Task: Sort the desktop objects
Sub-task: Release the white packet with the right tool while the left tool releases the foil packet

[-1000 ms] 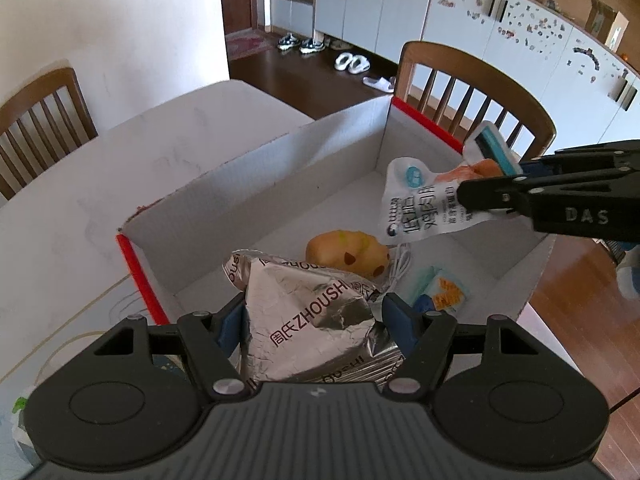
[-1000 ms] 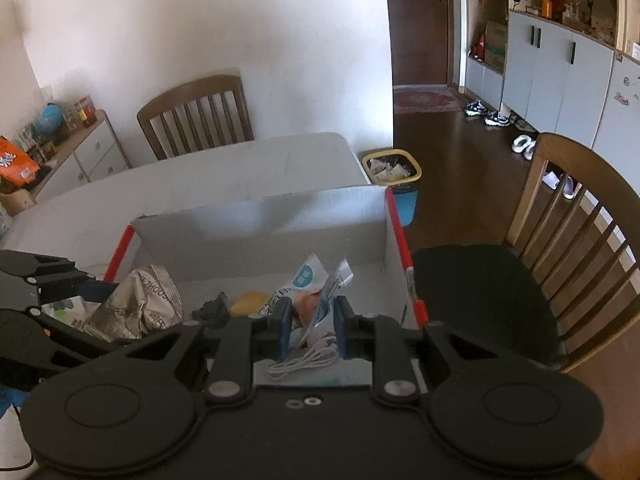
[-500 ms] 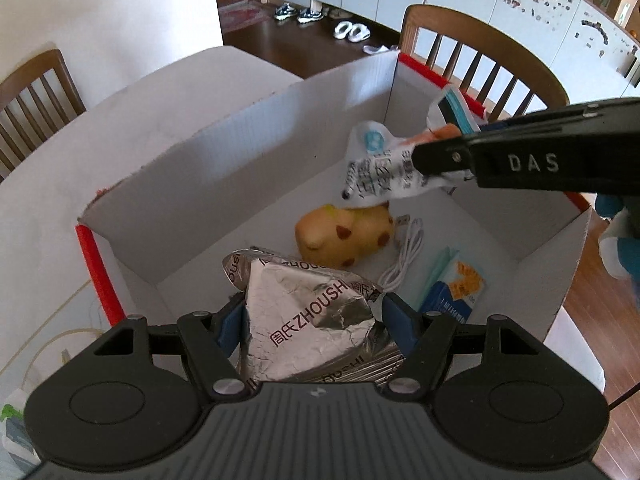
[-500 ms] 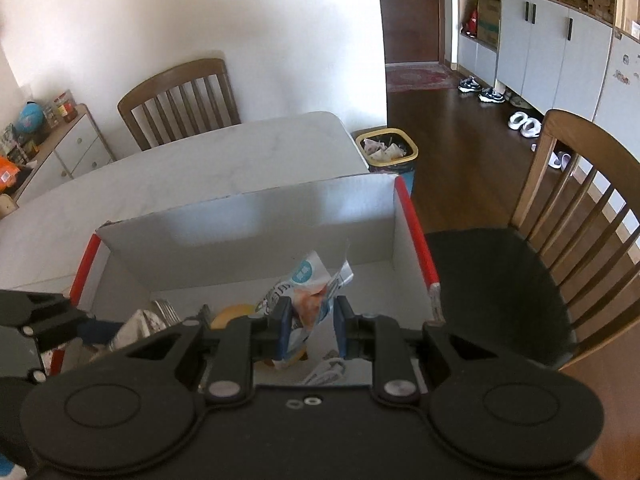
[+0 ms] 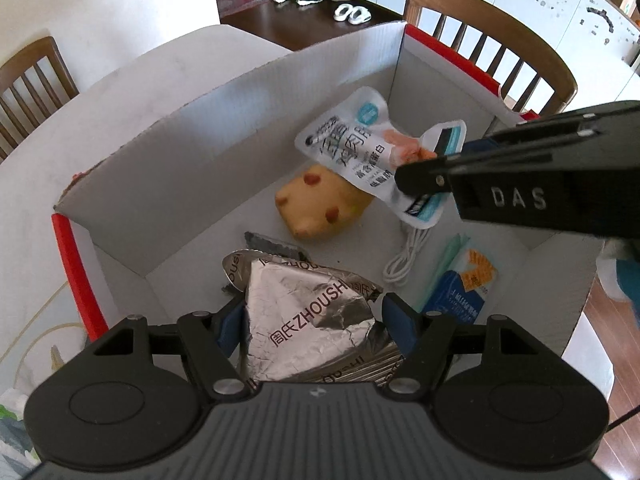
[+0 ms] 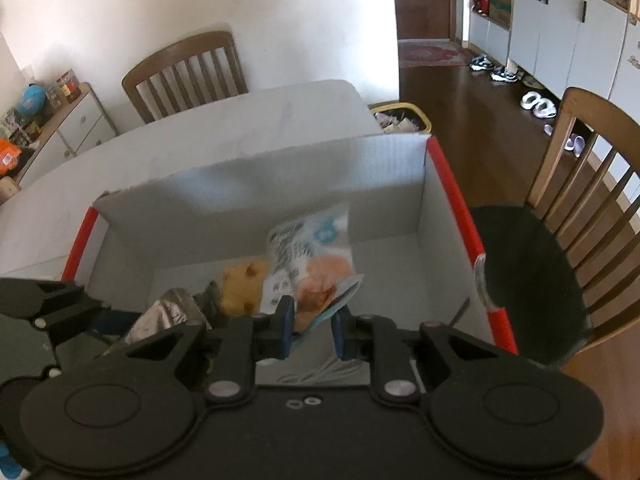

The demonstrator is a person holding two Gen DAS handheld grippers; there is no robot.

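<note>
Silver foil packet [image 5: 308, 316] sat clamped in left gripper [image 5: 312, 320], white snack pouch [image 5: 360, 148] pinched in right gripper [image 6: 313, 322], both over cardboard box [image 5: 224, 128]. Best approach, probably: lower w/ care, release inside, clear of toy [image 5: 320, 208] & cable [image 5: 404, 256].

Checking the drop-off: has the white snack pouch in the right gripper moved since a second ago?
Yes. The white snack pouch has sunk below the cardboard box rim, toward the yellow toy.

Box [image 5: 208, 152] sits on table [image 5: 120, 80], frame centre. Inside: bread [image 5: 320, 208] centre, cable [image 5: 404, 256] right of it, packet [image 5: 460, 288] lower right. 1 chair [image 5: 492, 40] upper right.
</note>
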